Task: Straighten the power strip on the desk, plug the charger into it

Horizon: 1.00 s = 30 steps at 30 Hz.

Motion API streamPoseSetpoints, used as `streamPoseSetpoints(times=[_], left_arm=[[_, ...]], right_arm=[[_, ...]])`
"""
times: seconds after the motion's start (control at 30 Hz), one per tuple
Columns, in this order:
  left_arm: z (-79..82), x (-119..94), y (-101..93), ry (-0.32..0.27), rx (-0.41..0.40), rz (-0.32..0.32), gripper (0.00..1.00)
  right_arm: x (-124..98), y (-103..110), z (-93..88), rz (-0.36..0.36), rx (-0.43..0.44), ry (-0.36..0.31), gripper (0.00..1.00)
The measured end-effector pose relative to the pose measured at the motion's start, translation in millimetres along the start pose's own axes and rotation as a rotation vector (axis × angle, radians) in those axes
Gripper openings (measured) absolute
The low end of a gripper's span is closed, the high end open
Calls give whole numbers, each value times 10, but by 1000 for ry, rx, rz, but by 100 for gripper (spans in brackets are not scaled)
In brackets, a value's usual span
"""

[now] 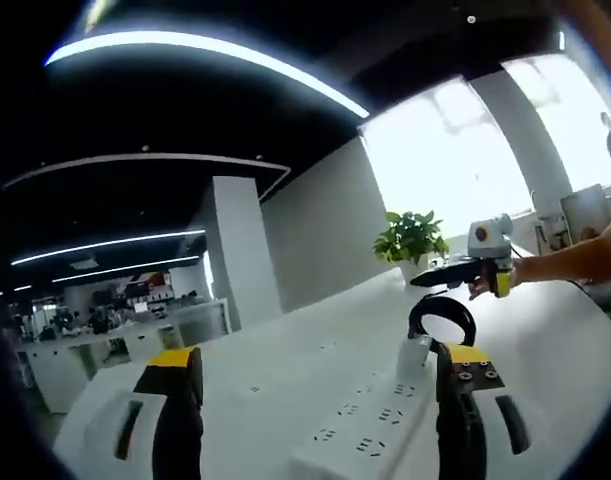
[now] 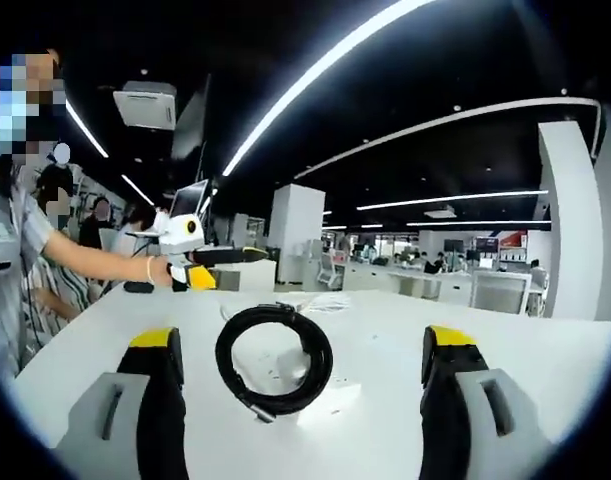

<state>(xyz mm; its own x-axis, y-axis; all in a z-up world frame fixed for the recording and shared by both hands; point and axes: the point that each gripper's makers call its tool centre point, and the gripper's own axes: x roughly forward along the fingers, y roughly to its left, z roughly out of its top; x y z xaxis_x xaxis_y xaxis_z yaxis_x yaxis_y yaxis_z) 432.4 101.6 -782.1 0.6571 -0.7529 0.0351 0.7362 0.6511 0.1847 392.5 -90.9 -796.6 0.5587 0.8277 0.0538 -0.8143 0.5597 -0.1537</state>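
1. Left gripper [image 1: 320, 400]: jaws wide apart, nothing held, over the white desk [image 1: 285, 370].
2. Right gripper [image 2: 295, 390]: jaws apart too, empty.
3. Power strip [image 1: 370, 420]: long white plastic bar, lies between left jaws, w/ coiled black cable [image 1: 442, 315] at its far end.
4. Same cable coil [image 2: 275, 358], glossy, round, sits between right jaws.
5. Potted plant [image 1: 411, 240] beyond strip; person's hand [image 1: 485, 285] holds another device nearby.

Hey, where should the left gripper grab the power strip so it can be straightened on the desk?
Grip the power strip across its two long edges near the middle, coming down from above. It lies flat on the desk, sockets up, so only the narrow sides offer opposing faces. Stay clear of the far end, where the charger and coiled cable sit.
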Motion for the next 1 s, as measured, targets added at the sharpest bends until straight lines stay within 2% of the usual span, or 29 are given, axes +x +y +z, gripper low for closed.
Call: streamPoseSetpoints(times=[0.17, 0.23, 0.57, 0.67, 1.0], left_arm=[[-47, -33, -46, 10, 0, -2, 99], [-100, -46, -68, 31, -3, -6, 99], [-450, -101, -92, 124, -75, 14, 99], [-633, -126, -62, 186, -106, 24, 99], [-934, -137, -49, 267, -192, 29, 96]], right_arm=[[-20, 37, -183, 11, 26, 52, 95], [-21, 33, -246, 6, 29, 73, 94], [-4, 18, -499, 7, 53, 161, 93], [5, 22, -561, 10, 46, 192, 93], [81, 24, -848, 22, 53, 291, 92]])
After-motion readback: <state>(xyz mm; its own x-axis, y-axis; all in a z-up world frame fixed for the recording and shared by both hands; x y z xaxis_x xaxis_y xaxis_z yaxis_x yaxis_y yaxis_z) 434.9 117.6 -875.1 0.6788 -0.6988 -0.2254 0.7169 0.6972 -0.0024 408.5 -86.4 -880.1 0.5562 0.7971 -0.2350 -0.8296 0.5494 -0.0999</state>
